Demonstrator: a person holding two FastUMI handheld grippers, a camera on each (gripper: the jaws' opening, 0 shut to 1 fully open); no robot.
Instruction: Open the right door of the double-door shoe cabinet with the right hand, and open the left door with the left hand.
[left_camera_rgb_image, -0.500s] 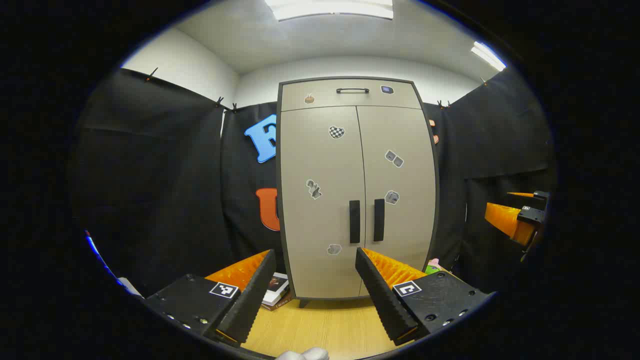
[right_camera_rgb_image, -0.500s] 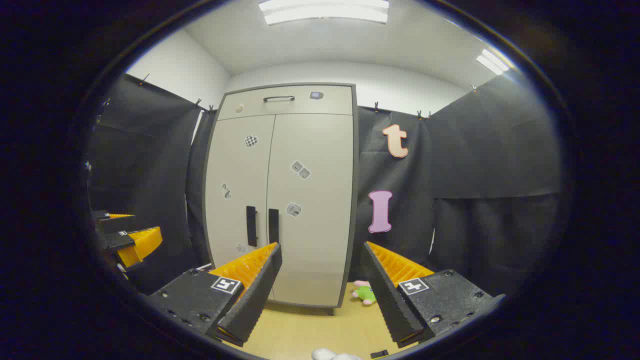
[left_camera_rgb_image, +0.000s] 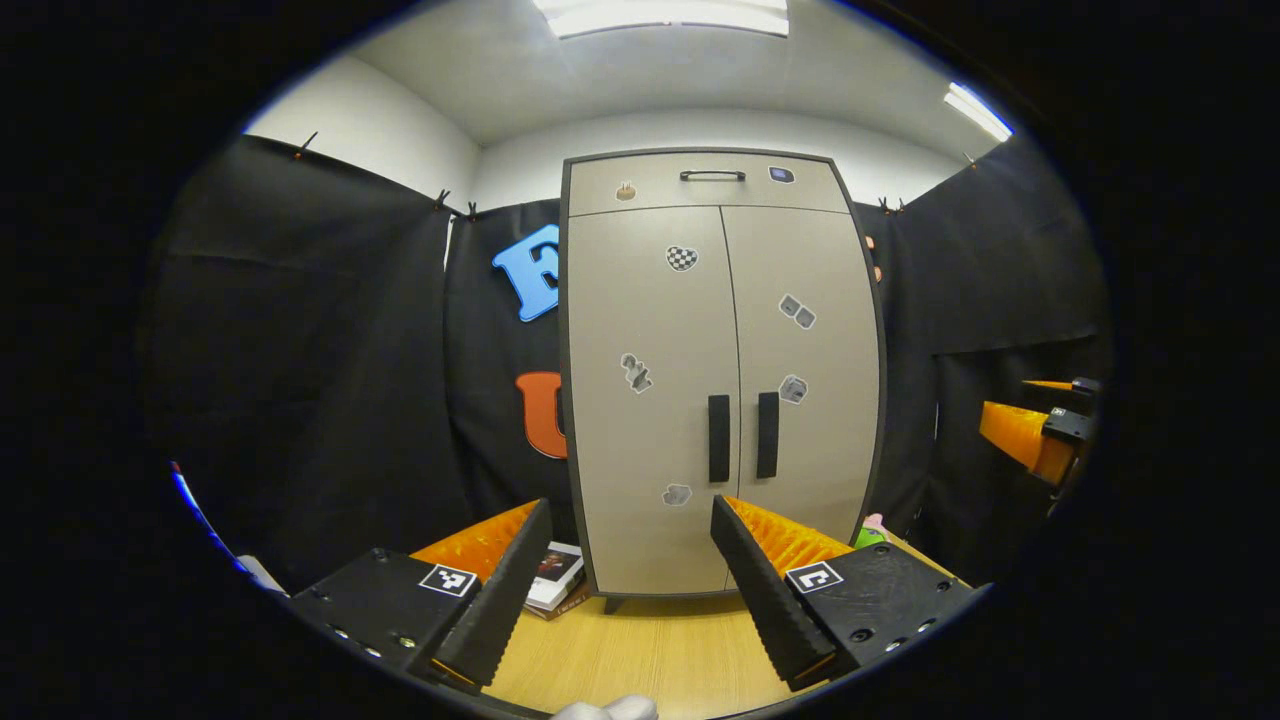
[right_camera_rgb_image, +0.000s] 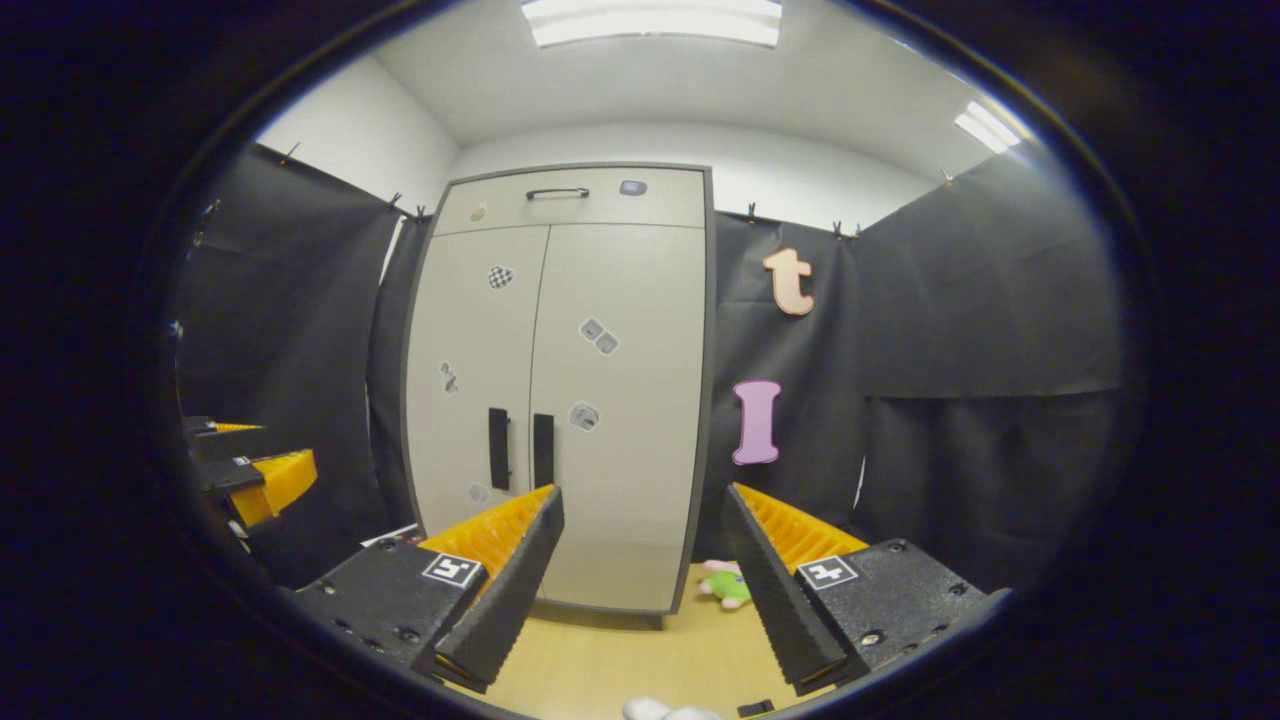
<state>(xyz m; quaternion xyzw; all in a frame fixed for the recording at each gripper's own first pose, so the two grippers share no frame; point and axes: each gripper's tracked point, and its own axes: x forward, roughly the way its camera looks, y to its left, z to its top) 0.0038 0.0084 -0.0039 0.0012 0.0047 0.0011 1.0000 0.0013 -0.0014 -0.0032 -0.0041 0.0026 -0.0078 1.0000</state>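
Observation:
A tall beige shoe cabinet with a dark frame stands on a wooden floor, both doors closed. Two black vertical handles meet at the middle seam: the left door's handle and the right door's handle. A drawer with a thin black handle runs across the top. My left gripper hangs open some way in front of the left door, nothing between its fingers. My right gripper is open too, short of the right door. The other gripper shows at each view's edge.
Books lie on the floor at the cabinet's left foot. A green and pink plush toy lies at its right foot. Black cloth walls close in both sides. Wooden floor stretches between me and the cabinet.
Both grippers have drifted slightly closer to the cabinet, which looks a little larger. The doors stay closed and both grippers stay open.

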